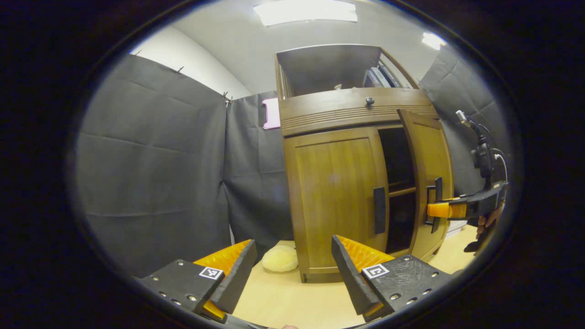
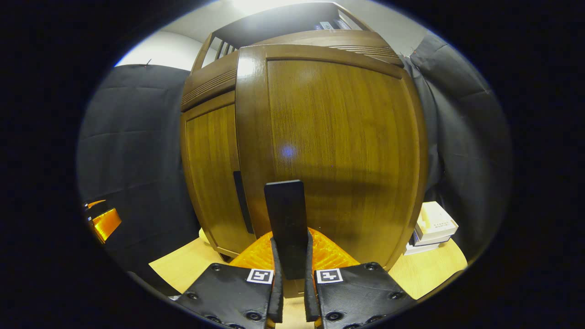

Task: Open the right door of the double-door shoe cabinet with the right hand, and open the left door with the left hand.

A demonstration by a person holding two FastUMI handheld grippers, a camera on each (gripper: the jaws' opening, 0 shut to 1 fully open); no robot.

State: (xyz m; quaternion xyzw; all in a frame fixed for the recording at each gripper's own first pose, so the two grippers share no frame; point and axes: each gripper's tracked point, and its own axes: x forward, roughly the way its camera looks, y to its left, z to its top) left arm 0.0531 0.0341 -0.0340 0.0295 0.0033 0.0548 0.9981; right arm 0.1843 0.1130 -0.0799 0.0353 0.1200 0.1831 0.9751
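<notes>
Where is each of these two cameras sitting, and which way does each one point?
Left gripper view: rides on the left hand-held gripper, standing back, facing the cabinet front; its own open fingers show below, and a person's hand holds the right hand-held gripper at the right door's handle.
Right gripper view: rides on the right hand-held gripper, close against the right door; its fingers clamp that handle.
Shared: the cabinet, both doors, the wooden floor.

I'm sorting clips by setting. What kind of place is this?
Probably a staged recording booth, not a home: dark cloth walls hang around a wooden shoe cabinet standing on a light tabletop, with office ceiling lights overhead.
</notes>
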